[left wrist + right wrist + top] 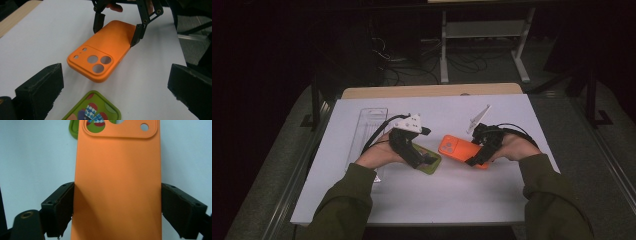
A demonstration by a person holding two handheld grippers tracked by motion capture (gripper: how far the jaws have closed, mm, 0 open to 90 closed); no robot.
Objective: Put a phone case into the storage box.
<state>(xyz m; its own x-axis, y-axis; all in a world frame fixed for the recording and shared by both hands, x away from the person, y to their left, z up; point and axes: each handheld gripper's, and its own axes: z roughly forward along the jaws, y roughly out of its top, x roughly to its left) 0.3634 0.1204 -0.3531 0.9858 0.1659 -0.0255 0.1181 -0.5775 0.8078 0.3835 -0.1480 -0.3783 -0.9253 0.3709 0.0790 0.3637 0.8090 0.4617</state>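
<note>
Spanning the frame, white table (422,195). Orange phone case (459,148) raised at centre, clamped across its width by right gripper (478,159). Left gripper (428,161), jaws spread, over green patterned case (430,165), gripping nothing.

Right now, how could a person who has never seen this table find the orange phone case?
Start at the white table. Near its middle, toward the right hand, lies the orange phone case, clamped by the right gripper. Unlike the green patterned case beside it, it is plain orange.

No readable text or labels
</note>
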